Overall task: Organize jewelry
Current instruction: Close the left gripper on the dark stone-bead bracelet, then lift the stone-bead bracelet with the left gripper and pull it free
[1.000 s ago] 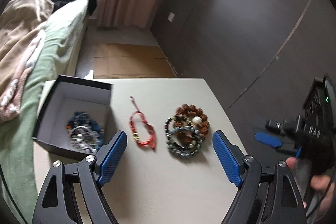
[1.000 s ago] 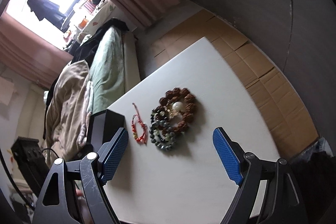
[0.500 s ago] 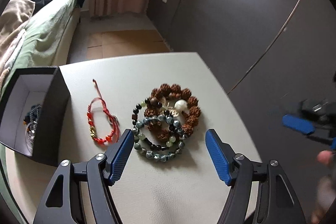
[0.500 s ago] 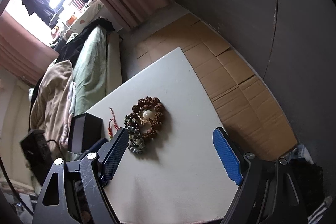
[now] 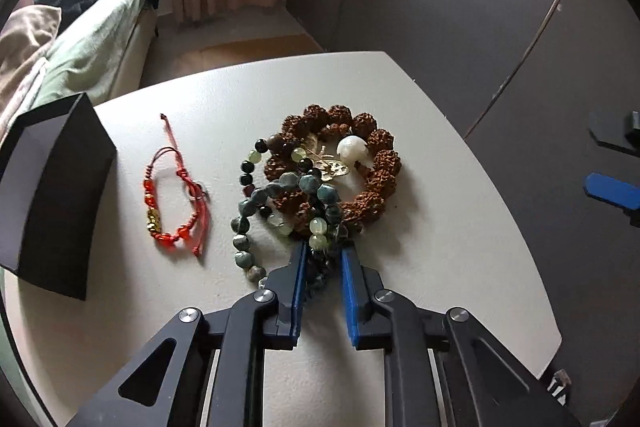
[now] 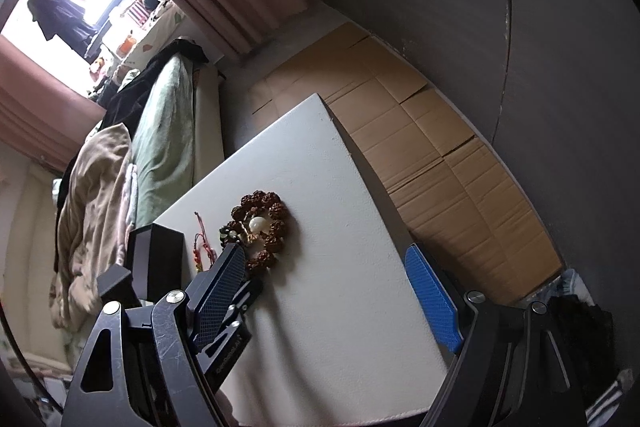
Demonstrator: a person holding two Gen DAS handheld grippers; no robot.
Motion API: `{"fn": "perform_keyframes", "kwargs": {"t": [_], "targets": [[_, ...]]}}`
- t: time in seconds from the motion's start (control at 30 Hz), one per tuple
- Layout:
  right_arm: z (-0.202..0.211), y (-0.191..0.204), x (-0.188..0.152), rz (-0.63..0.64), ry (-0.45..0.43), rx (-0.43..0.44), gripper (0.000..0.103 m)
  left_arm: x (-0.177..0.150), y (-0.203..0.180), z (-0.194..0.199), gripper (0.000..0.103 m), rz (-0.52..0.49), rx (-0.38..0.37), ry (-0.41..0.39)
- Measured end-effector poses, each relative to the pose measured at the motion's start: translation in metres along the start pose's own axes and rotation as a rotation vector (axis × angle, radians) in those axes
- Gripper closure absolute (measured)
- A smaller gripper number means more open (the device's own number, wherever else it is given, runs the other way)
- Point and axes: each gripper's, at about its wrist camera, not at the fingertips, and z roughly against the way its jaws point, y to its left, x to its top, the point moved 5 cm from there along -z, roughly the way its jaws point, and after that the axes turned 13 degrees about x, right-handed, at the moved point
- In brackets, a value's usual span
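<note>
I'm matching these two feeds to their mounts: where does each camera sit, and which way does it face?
Left wrist: on the left gripper, looking down at the green bead bracelet its jaws have just been closing on.
Right wrist: on the right gripper, open above the table.
Shared: brown bead bracelet, red cord bracelet, black box.

- Left tool [image 5: 322, 259]: advanced and descended onto the bead bracelet pile [image 5: 316, 179].
- Jaws have just been closing; now pinch the grey-green bead bracelet [image 5: 280, 191].
</note>
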Motion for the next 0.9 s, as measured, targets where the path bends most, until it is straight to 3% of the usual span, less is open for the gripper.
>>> {"fn": "perform_keyframes", "kwargs": {"t": [0.27, 0.6, 0.9], "targets": [[-0.016, 0.014, -0.005, 0.034, 0.025, -0.012, 0.020, 0.011, 0.019, 0.021, 0.086, 0.038, -0.084, -0.028], [-0.047, 0.037, -0.012, 0.034, 0.076, 0.105, 0.020, 0.027, 0.064, 0.046, 0.086, 0.174, -0.166, -0.046], [-0.084, 0.060, -0.021, 0.069, 0.141, 0.139, 0.025, 0.036, 0.093, 0.054, 0.087, 0.249, -0.216, -0.043]]}}
